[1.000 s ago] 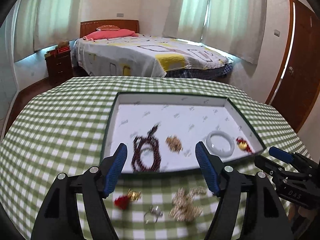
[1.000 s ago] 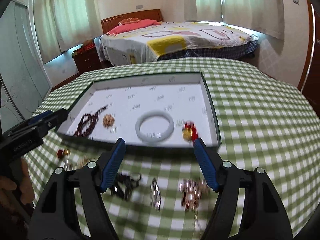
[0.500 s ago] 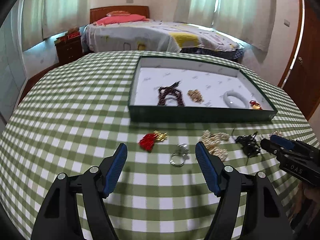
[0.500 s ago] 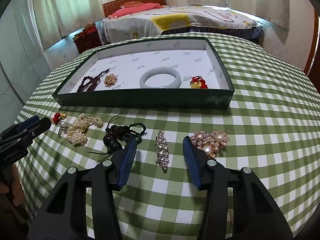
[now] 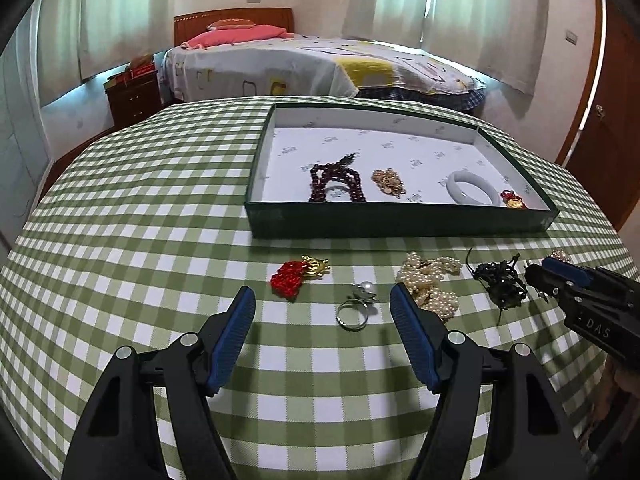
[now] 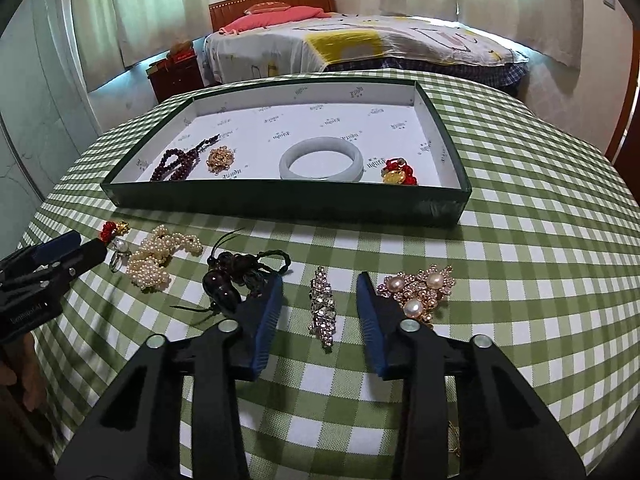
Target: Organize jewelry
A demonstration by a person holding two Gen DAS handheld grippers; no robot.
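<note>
Two risks as our right gripper (image 6: 320, 304) closes around the rhinestone clip (image 6: 323, 307) (left gripper (image 5: 322, 316) wide, empty): we graze the pearl brooch (image 6: 418, 290) at three o'clock, or it slips.

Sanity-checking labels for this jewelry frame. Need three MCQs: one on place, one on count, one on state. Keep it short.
1. Where does the pearl ring lie?
A. In the tray
B. On the checked cloth, between the left gripper's fingers as seen from its camera
C. On the bed

2. How many pieces lie inside the green tray?
A. Two
B. Four
C. Six

3. What is the rhinestone brooch's state?
A. Flat on the cloth between the right gripper's jaws, not yet pinched
B. Lifted over the tray
C. Resting in the tray

Key: 1 B, the ring sits on the cloth before the left gripper. 2 B: dark bead string, gold piece, pale bangle, red-gold charm. 3 A, jaws are closing with gaps on both sides.
</note>
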